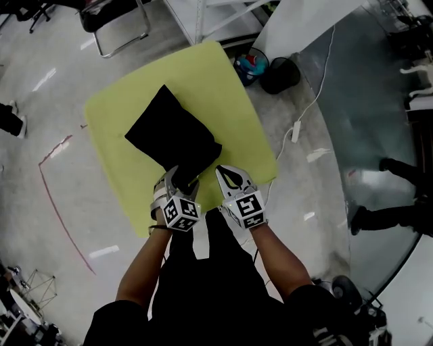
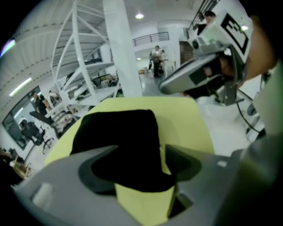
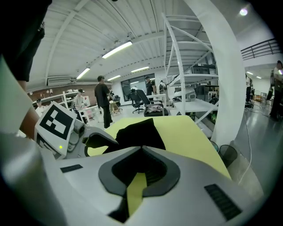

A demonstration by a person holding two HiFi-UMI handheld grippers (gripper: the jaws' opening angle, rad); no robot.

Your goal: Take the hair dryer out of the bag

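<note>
1. At the far left of the head view a red line [image 1: 57,203] runs across the grey floor, and a black chair [image 1: 115,20] stands beyond the table's far corner.
2. The yellow-green table [image 1: 203,74] sits in front of you, turned cornerwise. The black bag [image 1: 172,135] lies flat on its middle with one end pointing toward you. The hair dryer itself does not show; only the bag's dark cloth is visible.
3. Your left hand-held gripper [image 1: 181,177] is at the bag's near end, tilted downward. In the left gripper view its jaws stand wide apart with that end of the bag [image 2: 119,141] lying between them. You cannot tell there whether the pads touch the cloth.
4. Your right hand-held gripper [image 1: 220,169] hovers just beside the bag's near end, on its right, over bare table. In the right gripper view its jaws are together, with nothing between them.
5. Past the table's right edge stand a bin [image 1: 252,66] with colourful contents and a black bin [image 1: 281,74]. A white power strip [image 1: 295,130] lies on the floor near them.
</note>
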